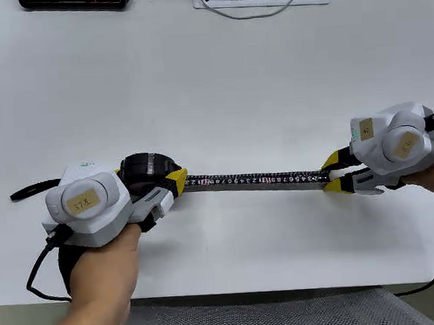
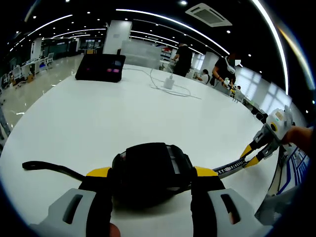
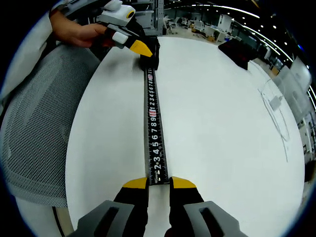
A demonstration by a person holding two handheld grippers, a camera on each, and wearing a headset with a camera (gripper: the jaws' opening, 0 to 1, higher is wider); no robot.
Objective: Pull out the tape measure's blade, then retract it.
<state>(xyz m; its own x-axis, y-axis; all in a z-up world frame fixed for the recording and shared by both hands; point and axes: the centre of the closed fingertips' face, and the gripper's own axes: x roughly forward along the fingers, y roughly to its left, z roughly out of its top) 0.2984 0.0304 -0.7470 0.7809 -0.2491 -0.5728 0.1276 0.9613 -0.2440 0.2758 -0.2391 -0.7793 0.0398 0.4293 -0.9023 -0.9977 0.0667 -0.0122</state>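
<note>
Left hand-held gripper clamps the round black tape-measure case, right hand-held gripper pinches the black numbered blade tip well away from it: pull-out seemingly done, retraction remaining.

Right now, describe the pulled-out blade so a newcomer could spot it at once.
On the white table, near its front edge, the left hand-held gripper clamps a black case and the right hand-held gripper pinches the blade by its tip. It is the straight dark strip between them, marked with a row of numbers.
</note>
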